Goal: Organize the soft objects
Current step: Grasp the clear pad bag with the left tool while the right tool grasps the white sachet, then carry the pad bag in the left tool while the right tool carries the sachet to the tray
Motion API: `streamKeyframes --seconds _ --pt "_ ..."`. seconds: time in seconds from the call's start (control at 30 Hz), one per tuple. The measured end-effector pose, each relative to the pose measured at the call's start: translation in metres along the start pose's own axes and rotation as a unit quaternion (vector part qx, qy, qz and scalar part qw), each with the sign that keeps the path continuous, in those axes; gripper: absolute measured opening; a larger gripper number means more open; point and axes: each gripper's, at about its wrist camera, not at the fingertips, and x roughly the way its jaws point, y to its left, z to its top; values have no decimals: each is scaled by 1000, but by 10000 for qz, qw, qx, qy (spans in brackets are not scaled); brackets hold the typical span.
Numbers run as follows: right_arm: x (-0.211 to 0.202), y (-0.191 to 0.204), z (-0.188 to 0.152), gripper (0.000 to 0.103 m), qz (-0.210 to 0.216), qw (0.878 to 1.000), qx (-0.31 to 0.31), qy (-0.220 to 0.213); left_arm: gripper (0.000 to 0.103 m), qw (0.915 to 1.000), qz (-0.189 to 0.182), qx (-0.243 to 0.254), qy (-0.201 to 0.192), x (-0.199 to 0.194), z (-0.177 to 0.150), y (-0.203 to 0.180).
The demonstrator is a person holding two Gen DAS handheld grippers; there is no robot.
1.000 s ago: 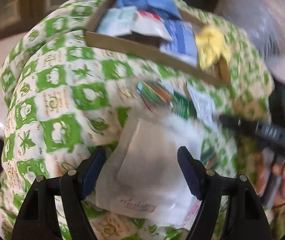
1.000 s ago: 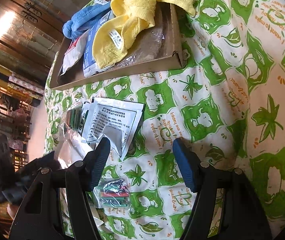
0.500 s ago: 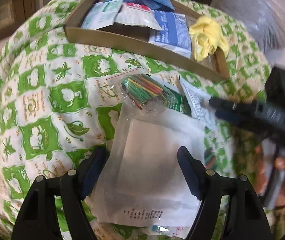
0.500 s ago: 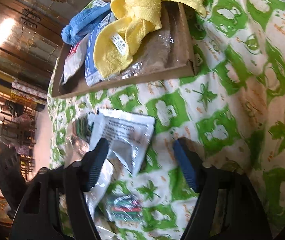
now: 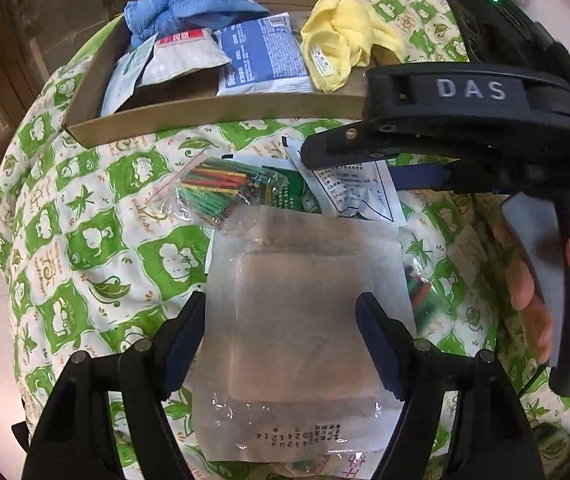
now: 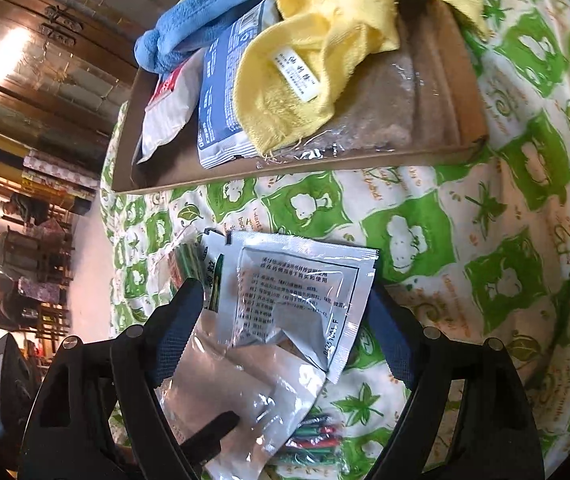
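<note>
The right tool (image 6: 285,320), jaws opening, straddles the white sachet (image 6: 297,292) for pickup; the left tool (image 5: 281,344) stands wide around the clear pouch (image 5: 301,320). Next: closing, then carrying to the cardboard tray (image 6: 365,160).

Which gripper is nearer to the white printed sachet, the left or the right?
Right. The right gripper has its opening jaws on either side of the sachet. The left gripper sits over the clear pouch, with the sachet beyond it.
</note>
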Motion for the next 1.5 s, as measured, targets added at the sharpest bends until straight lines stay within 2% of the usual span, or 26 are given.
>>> streamKeyframes --seconds 0.17,0.23,0.33,0.37,0.4,0.43,0.5,0.6,0.67,0.77,0.87,1.03,1.37,1.5 --pt "20 24 0 82 -601 9961 -619 177 79 9999 2 60 138 8 -1 -6" --pt "22 30 -3 79 -733 9941 -788 147 79 9998 16 120 186 12 0 -10" --pt "19 29 -3 64 -744 9945 -734 113 77 9998 -76 43 202 16 -3 -14" --pt "17 26 -2 57 -723 9952 -657 102 67 9997 -165 -34 197 17 -3 -11" --pt "15 22 -2 54 -689 9959 -587 91 51 9995 -241 -122 181 18 -2 -8" --pt "13 18 -2 52 -628 9967 -516 84 45 9991 -340 -199 158 17 -3 -4" --pt "10 12 -2 46 -544 9976 -412 72 26 9986 -438 -283 105 15 -3 -1" --pt "2 5 -2 39 -438 9985 -335 21 15 9978 -523 -393 -39 8 -3 5" --pt "-4 -1 -5 35 -349 9989 -302 -23 11 9973 -590 -404 -149 4 -4 3" --pt "-17 -8 -9 30 -193 9994 -275 -113 9 9957 -720 -471 -340 -6 -5 2" --pt "-32 -15 -12 25 -67 9994 -261 -203 8 9916 -952 -711 -507 -14 -5 16" --pt "-53 -26 -20 25 -21 9992 -235 -323 8 9810 -1347 -1146 -796 -33 -11 41" --pt "-69 -36 -20 25 -3 9986 -183 -499 8 9709 -1419 -1548 -1152 -46 -16 60" --pt "-67 -35 -19 25 -1 9986 -148 -499 8 9707 -1357 -1581 -1201 -47 -15 62"
